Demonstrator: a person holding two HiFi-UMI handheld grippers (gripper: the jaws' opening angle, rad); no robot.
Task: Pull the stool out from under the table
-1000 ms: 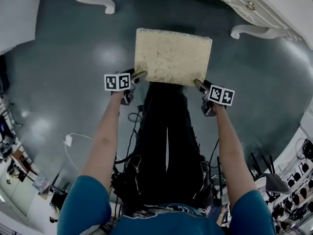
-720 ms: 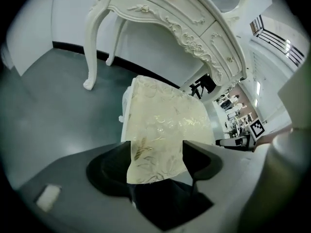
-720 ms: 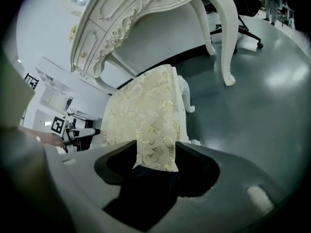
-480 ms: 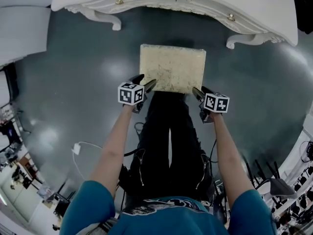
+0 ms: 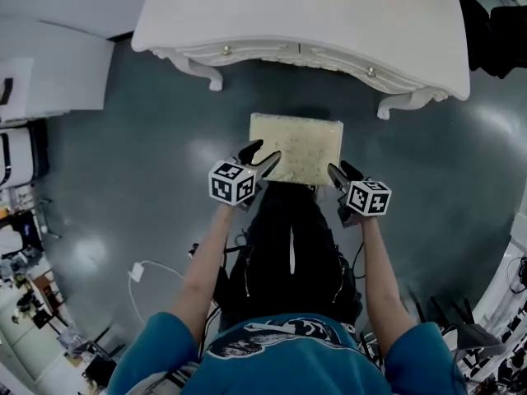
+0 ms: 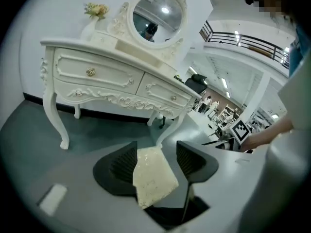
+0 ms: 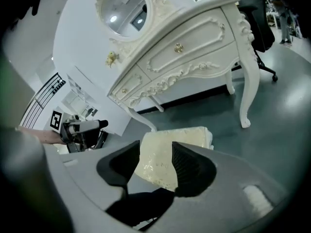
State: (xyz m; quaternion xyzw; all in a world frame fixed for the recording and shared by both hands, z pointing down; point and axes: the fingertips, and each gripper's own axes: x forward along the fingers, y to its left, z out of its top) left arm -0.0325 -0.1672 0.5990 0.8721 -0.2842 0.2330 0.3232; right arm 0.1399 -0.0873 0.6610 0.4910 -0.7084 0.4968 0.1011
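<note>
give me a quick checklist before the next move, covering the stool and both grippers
1. stool out from under table: ok, floor shows between them.
2. left gripper free: ok, fingers apart, just been closing, nothing between them.
3. right gripper free: ok, fingers apart, just been closing, nothing between them.
4. stool legs flat on floor: cannot tell, its top hides them.
5. charger cable clear of feet: cannot tell, feet hidden.
</note>
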